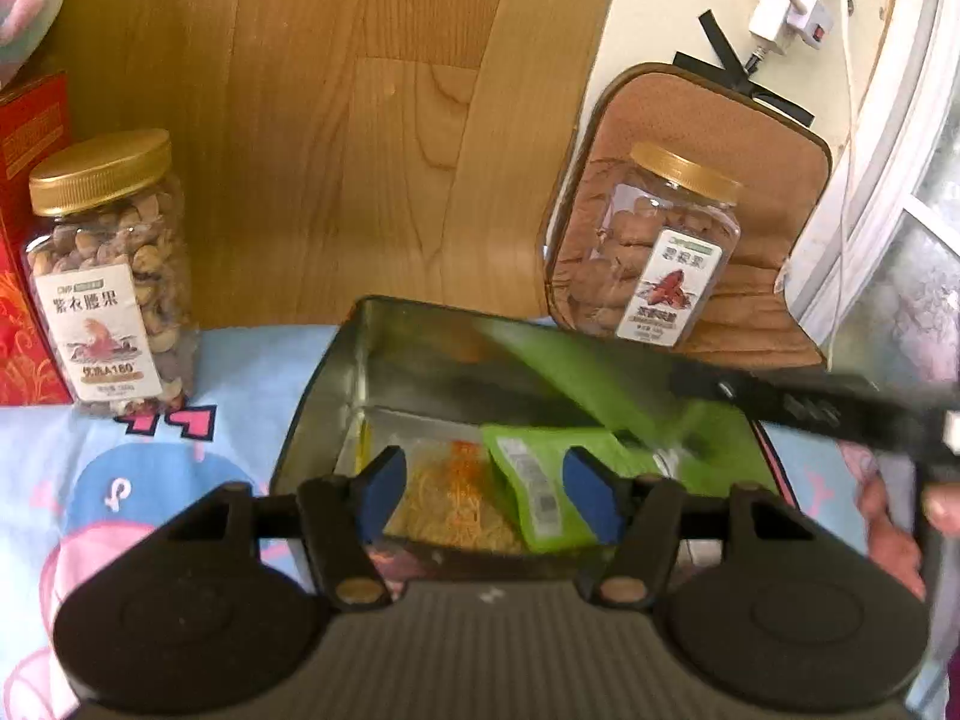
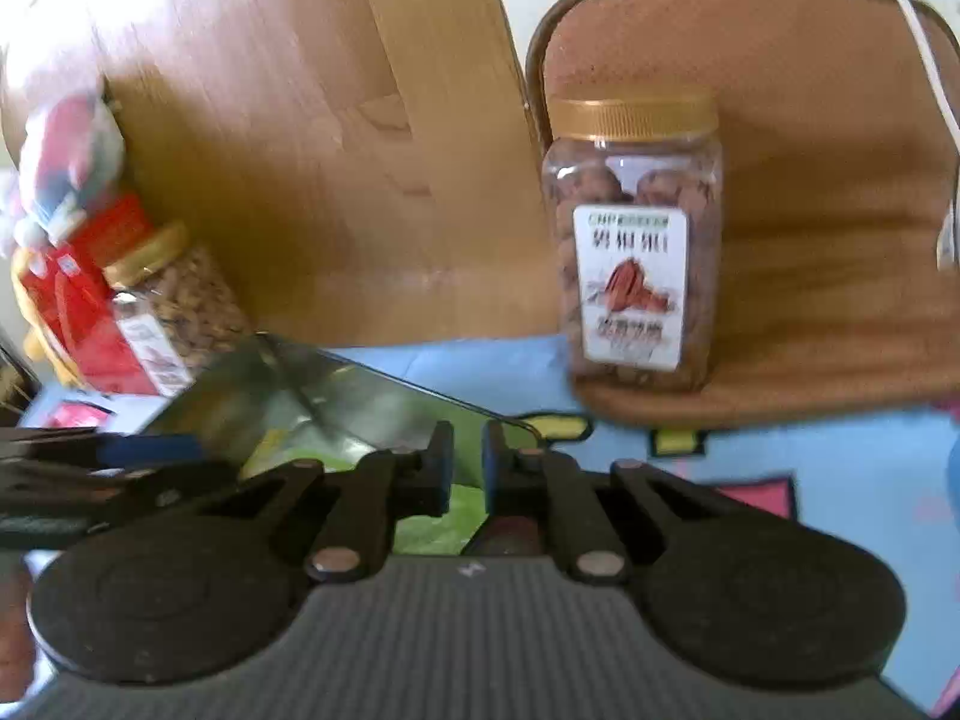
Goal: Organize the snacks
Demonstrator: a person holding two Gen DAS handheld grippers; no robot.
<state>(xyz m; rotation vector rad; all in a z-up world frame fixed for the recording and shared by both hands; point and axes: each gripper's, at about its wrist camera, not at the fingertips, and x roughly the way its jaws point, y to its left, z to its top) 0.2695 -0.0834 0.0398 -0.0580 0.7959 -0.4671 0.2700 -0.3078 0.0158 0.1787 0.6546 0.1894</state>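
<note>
A shiny metal tin lies open on the blue cloth and holds a green snack packet and a packet of yellow strands. My left gripper is open and empty, hovering just above the tin's near edge. My right gripper is nearly closed with only a narrow gap, nothing clearly between the fingers, above the tin's right corner and the green packet. It shows blurred at the right of the left wrist view. A cashew jar stands left; a pecan jar stands right.
A red box stands behind the cashew jar. The pecan jar rests on a brown cushion against a wooden board. A power strip with plugs hangs at the back right. A hand is at the right edge.
</note>
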